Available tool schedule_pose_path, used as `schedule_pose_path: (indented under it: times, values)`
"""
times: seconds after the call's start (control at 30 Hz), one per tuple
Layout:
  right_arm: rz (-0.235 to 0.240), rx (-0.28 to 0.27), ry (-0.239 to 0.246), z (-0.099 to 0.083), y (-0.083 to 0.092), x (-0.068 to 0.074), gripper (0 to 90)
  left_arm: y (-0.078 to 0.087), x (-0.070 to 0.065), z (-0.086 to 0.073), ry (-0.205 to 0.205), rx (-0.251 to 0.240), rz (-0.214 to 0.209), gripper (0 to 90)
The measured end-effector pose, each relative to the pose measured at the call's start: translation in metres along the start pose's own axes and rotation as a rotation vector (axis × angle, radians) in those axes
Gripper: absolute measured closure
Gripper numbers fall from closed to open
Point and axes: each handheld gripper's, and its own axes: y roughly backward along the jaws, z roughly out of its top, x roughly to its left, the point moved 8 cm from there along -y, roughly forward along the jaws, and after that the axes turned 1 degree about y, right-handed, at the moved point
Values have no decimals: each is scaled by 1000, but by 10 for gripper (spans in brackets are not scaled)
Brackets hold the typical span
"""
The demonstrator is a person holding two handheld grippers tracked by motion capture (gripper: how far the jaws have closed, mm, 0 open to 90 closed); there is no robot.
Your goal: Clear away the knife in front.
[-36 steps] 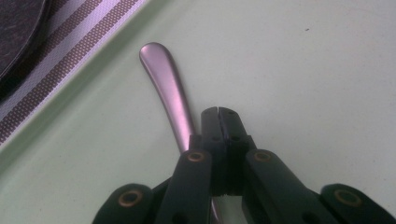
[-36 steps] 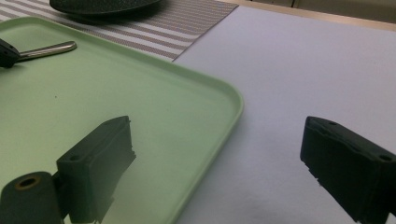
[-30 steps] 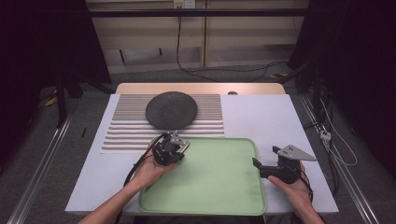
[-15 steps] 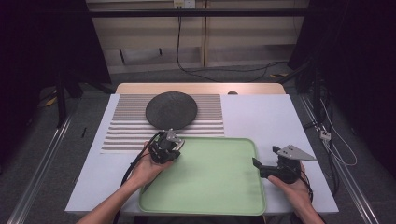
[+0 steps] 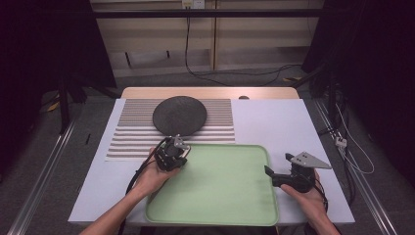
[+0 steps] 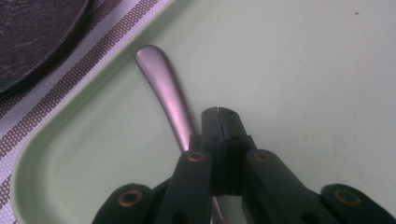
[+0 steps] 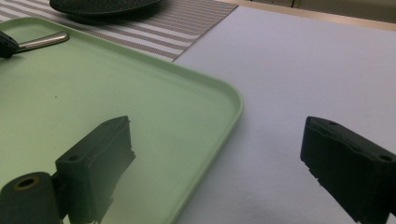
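Note:
A silver utensil handle [image 6: 163, 93] lies in the near-left corner of the pale green tray [image 5: 220, 196], its tip pointing toward the rim. My left gripper [image 6: 218, 112] is shut, jaws pressed together, and the handle runs off to the left and beneath them. In the high view the left gripper [image 5: 172, 155] sits at the tray's far-left corner. My right gripper [image 5: 270, 175] hovers at the tray's right edge, open, with nothing between its jaws [image 7: 215, 140]. From there the handle [image 7: 44, 41] sticks out from the left gripper [image 7: 4, 44].
A dark round plate [image 5: 179, 115] rests on a striped placemat [image 5: 215, 122] behind the tray. White table cover [image 5: 284, 122] spreads to the right of the tray. Cables trail from both grippers toward the person.
The left gripper has shifted slightly left and toward the tray's far-left corner. The right gripper has stayed still and open.

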Motion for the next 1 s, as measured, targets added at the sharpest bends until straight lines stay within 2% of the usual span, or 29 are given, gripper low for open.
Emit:
schedule_pose_path:
  times: [0.2,0.53,0.6,0.77,1.0]
  values:
    - [0,-2,-2,0,0,0,94,1,1,0,-1,9,-2,900]
    - [0,-2,-2,0,0,0,93,4,7,-5,6,28,19,900]
    - [0,-2,0,0,0,0,93,4,7,-6,18,28,16,900]
    - [0,-1,0,0,0,0,93,6,10,-8,17,43,13,900]
    - [-2,0,2,0,0,0,93,9,13,-12,20,59,29,900]
